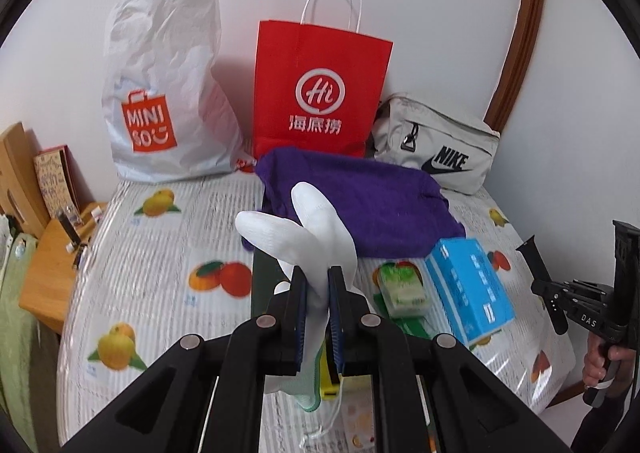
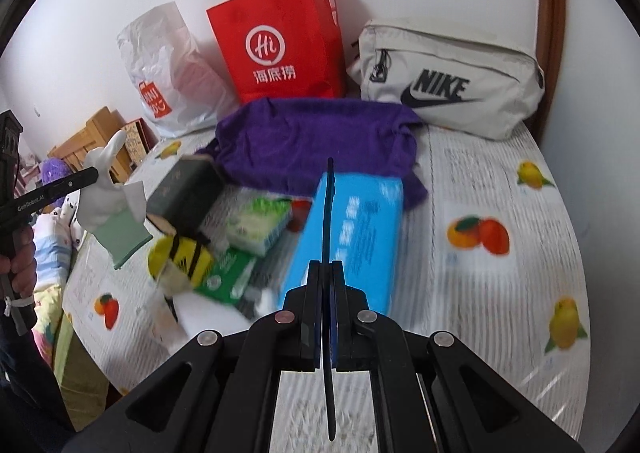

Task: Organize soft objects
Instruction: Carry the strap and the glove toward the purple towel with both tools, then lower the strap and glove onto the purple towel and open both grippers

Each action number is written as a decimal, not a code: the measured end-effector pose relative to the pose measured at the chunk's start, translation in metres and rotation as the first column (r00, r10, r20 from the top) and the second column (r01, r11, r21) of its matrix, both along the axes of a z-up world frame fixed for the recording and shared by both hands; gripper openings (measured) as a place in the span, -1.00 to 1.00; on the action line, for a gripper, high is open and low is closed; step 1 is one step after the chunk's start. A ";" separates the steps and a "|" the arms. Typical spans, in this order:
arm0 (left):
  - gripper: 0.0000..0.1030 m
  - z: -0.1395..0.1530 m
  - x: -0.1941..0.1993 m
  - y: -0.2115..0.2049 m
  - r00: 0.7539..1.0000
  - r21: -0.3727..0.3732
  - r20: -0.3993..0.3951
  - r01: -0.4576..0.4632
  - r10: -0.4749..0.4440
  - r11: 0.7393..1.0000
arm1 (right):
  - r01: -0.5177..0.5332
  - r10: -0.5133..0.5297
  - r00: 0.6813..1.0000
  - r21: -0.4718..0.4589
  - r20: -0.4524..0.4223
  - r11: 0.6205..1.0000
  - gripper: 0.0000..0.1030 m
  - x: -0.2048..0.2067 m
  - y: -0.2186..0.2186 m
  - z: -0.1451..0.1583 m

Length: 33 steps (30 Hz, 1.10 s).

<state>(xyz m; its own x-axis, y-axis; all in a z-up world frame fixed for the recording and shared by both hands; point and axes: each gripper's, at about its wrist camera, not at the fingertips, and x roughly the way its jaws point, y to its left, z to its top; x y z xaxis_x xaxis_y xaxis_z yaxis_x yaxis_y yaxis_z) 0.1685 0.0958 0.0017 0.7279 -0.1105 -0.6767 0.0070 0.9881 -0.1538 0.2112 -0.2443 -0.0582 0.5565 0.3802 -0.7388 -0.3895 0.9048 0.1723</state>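
The left tool pinches a white sock above the surface, near the purple cloth. The right tool pinches a thin dark strap, possibly a watchband.

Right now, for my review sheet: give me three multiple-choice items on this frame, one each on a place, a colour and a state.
1. Where does the purple cloth lie?
A. in front of the red paper bag
B. inside the white plastic bag
C. on the wooden shelf

2. What colour is the box beside the cloth?
A. blue
B. yellow
C. pink

3. The left gripper is:
A. open and empty
B. shut on the white glove
C. shut on a book

Answers:
1 A, the cloth spreads on the table just before the bag.
2 A, its faces are light blue.
3 B, the glove sticks up from between the closed jaws.
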 end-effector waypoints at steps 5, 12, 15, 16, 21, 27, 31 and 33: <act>-0.79 0.014 0.024 0.002 1.000 0.012 0.023 -0.001 0.001 1.000 | -0.005 0.005 1.000 0.006 0.010 1.000 -0.94 0.028 0.010 0.010; -0.79 0.022 0.066 0.002 0.999 0.004 0.031 0.019 -0.019 1.000 | 0.014 -0.014 1.000 -0.002 0.018 1.000 -0.94 0.074 0.021 0.020; -0.79 0.020 0.086 0.004 0.999 0.004 0.022 0.027 -0.027 1.000 | 0.026 -0.026 1.000 -0.002 0.009 1.000 -0.94 0.093 0.026 0.021; -0.79 0.018 0.092 0.005 0.999 0.002 0.019 0.030 -0.030 1.000 | 0.027 -0.027 1.000 -0.002 0.008 1.000 -0.94 0.098 0.027 0.021; -0.79 0.013 0.125 0.006 0.999 -0.013 0.002 0.051 -0.051 0.999 | 0.039 -0.039 0.999 -0.002 -0.009 0.999 -0.94 0.130 0.035 0.017; -0.79 0.012 0.164 0.001 0.997 -0.006 -0.005 0.076 -0.076 0.997 | 0.057 -0.057 0.998 0.002 -0.024 0.998 -0.94 0.167 0.039 0.013; -0.79 0.006 0.190 -0.001 0.996 -0.011 -0.013 0.086 -0.086 0.996 | 0.070 -0.070 0.997 -0.005 -0.039 0.998 -0.94 0.195 0.042 0.005; -0.79 0.001 0.201 -0.002 0.996 -0.008 -0.015 0.092 -0.092 0.996 | 0.072 -0.073 0.996 -0.007 -0.049 0.997 -0.94 0.207 0.044 0.001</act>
